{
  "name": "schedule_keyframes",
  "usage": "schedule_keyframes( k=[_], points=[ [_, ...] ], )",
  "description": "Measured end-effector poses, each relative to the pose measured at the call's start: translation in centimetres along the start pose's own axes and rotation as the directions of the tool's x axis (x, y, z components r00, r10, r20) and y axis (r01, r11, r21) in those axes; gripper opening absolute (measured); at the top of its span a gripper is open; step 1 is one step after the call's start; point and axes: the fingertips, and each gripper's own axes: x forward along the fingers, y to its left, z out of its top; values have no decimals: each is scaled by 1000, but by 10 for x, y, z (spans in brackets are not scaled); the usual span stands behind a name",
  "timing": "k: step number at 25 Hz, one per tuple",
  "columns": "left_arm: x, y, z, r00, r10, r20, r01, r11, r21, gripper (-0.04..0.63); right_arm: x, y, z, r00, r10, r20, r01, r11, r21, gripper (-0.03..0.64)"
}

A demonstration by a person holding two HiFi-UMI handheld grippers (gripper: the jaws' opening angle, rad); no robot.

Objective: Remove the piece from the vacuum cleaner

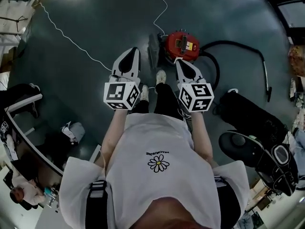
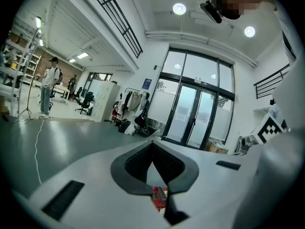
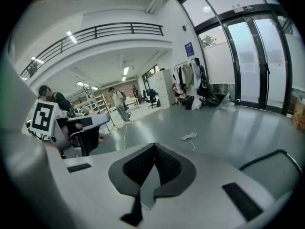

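Left tool (image 1: 134, 50) and right tool (image 1: 178, 61) both closed, empty. Red round canister vacuum cleaner (image 1: 182, 46) sits just beyond, on the far side, seemingly untouched.

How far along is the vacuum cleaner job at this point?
Done: nothing visible. The red vacuum cleaner sits on the floor with its black hose apparently attached. In hand: nothing. The left tongs and right tongs are both shut and empty, held out in front of the person above the machine. Left: reaching down, gripping the piece and pulling it off.
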Motion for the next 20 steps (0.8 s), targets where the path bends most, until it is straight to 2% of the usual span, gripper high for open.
schedule_keyframes(
  k=[4, 6, 7, 9, 11, 13, 15, 17, 20],
  points=[
    [50, 18, -39, 992, 25, -122, -27, 1000, -11, 5, 65, -59, -23, 992, -29, -121, 30, 1000, 8, 12],
    [81, 30, -80, 973, 8, -232, -14, 1000, -25, 5, 108, -92, -50, 978, -35, -203, 43, 998, 39, 12],
    [99, 37, -109, 949, -10, -314, -5, 999, -49, 30, 132, -109, -66, 969, -35, -245, 50, 997, 53, 12],
    [136, 50, -176, 880, -56, -472, -14, 990, -143, 163, 179, -139, -96, 946, -36, -322, 55, 997, 48, 12],
    [168, 65, -241, 813, -87, -576, -58, 972, -229, 229, 224, -165, -126, 916, -57, -396, 54, 998, -20, 12],
    [190, 74, -305, 744, -112, -658, -106, 953, -282, 235, 262, -186, -157, 881, -90, -464, 49, 994, -99, 12],
    [195, 75, -364, 674, -129, -727, -172, 930, -325, 234, 287, -200, -185, 849, -101, -519, 36, 990, -133, 12],
    [191, 76, -410, 619, -102, -779, -239, 920, -310, 234, 306, -213, -206, 821, -95, -562, 21, 991, -135, 12],
    [177, 76, -458, 543, -62, -838, -258, 937, -236, 234, 326, -228, -221, 778, -105, -619, 4, 987, -162, 12]
  ],
)
